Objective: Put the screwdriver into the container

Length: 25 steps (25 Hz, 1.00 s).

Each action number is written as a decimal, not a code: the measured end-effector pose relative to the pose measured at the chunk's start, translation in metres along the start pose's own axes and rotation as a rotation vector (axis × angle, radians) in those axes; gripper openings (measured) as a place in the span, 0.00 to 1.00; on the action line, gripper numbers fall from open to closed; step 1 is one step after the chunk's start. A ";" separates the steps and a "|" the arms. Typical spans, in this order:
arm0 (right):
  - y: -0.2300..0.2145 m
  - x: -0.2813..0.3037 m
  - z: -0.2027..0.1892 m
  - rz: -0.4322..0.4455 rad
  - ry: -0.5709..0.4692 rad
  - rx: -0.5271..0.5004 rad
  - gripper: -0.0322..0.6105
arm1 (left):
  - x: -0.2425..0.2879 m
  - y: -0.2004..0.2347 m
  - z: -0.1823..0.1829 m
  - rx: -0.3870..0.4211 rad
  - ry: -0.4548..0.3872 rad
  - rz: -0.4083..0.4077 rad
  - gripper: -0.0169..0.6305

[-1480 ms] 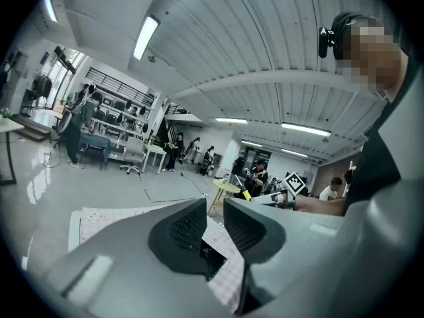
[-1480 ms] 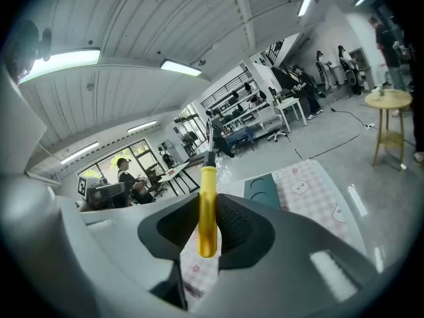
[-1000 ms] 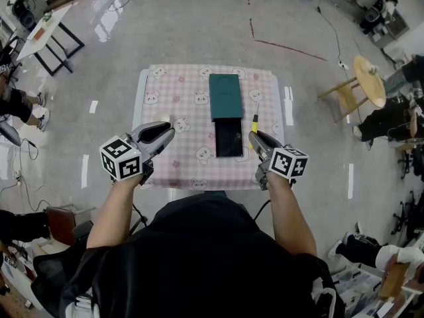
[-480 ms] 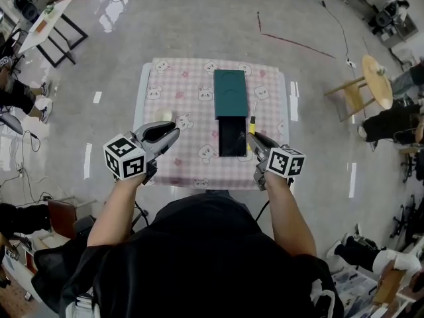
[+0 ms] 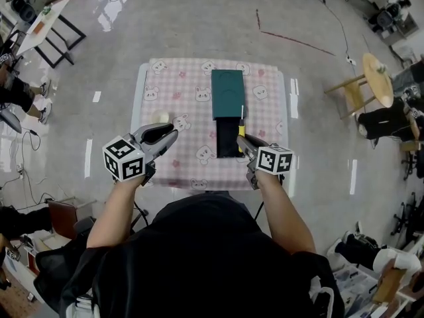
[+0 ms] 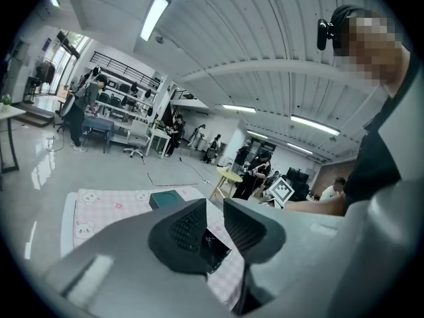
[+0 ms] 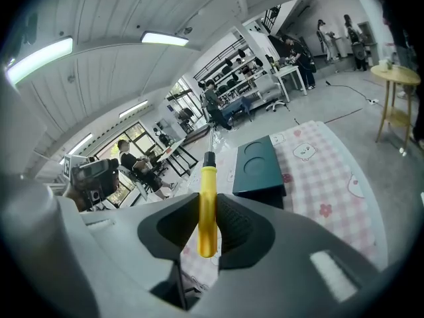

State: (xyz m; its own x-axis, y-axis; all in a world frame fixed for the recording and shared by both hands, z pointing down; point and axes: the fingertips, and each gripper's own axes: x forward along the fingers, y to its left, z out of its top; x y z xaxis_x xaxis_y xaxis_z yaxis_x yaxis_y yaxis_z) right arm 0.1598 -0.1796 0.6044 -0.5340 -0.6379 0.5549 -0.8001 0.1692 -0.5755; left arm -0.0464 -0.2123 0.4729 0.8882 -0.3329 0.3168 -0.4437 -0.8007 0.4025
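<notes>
While the right tool point(image 5: 240, 140) pinches the screwdriver point(image 7: 207, 204) by its handle, it may tip and miss the box point(image 5: 226, 138). The left tool point(image 5: 169, 132) sits a little open, empty.

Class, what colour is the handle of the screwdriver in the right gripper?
Yellow. The screwdriver handle shows best in the right gripper view.

That screwdriver point(image 7: 207, 204) handle's smooth, shiny yellow plastic; the thin shaft looks like metal, hard to tell though. The tablecloth point(image 5: 179, 91) is soft matt cloth. The container point(image 5: 228, 93) has a matt finish. The floor point(image 5: 199, 25) is polished and glossy.
</notes>
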 end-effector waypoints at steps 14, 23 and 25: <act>-0.029 0.039 -0.029 -0.009 0.117 0.018 0.23 | 0.014 0.017 -0.012 -0.038 0.039 0.018 0.14; -0.043 0.051 -0.047 -0.017 0.169 0.039 0.23 | 0.020 0.015 -0.025 -0.068 0.063 0.029 0.14; -0.046 0.053 -0.051 -0.021 0.179 0.043 0.23 | 0.020 0.015 -0.028 -0.074 0.066 0.031 0.14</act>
State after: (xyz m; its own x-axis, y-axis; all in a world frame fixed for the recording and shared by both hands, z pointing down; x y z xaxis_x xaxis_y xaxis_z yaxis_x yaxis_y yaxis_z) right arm 0.1543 -0.1831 0.6912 -0.5604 -0.4966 0.6628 -0.8013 0.1226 -0.5855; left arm -0.0385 -0.2176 0.5096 0.8654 -0.3214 0.3845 -0.4803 -0.7510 0.4532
